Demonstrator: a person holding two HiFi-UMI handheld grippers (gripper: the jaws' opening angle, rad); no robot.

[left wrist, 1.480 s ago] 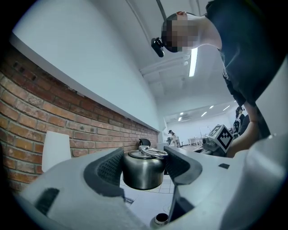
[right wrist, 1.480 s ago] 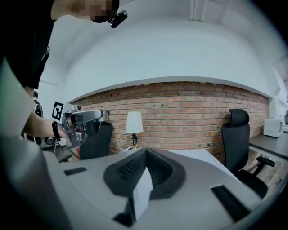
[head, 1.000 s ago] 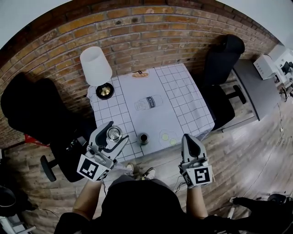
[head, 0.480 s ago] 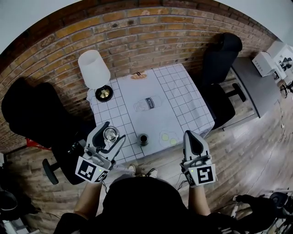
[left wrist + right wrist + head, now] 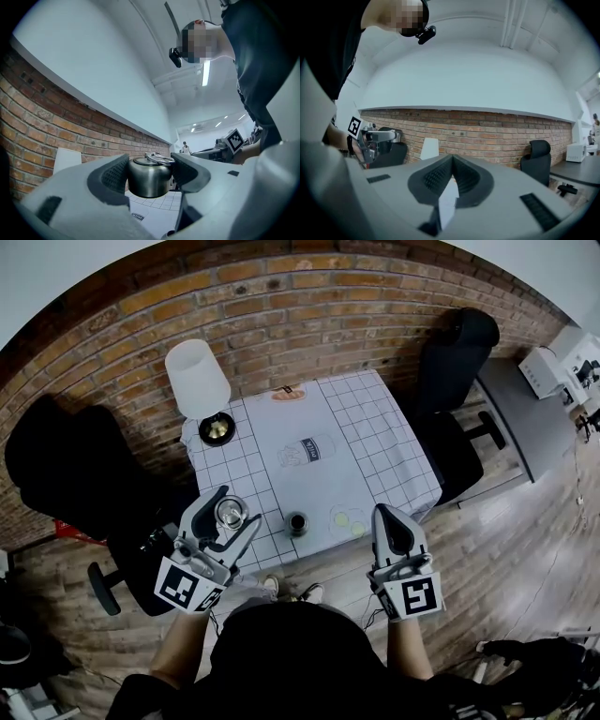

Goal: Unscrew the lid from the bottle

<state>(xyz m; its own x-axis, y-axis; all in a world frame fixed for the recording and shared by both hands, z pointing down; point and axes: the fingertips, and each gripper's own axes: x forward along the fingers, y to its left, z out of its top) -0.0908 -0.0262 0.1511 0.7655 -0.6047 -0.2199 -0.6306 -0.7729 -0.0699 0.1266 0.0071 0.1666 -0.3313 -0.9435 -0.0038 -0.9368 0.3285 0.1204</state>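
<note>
Lamp (image 5: pixel 197 381) and dark cup (image 5: pixel 296 522) stand near left tongs (image 5: pixel 236 509) clamped on steel bottle (image 5: pixel 149 180); right tongs (image 5: pixel 389 517) pressed together

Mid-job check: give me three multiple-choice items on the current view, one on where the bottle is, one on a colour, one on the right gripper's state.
1. Where is the bottle?
A. on the table
B. between the jaws of the left gripper
C. on a chair

2. What colour is the lampshade?
A. red
B. black
C. white

3. How is the right gripper?
A. shut, empty
B. wide open
C. holding a spoon

Answers:
1 B: the left gripper view shows both pads pressing on the steel body.
2 C: the shade is plain white in the head view.
3 A: the right gripper view shows its pads meeting with nothing between them.
</note>
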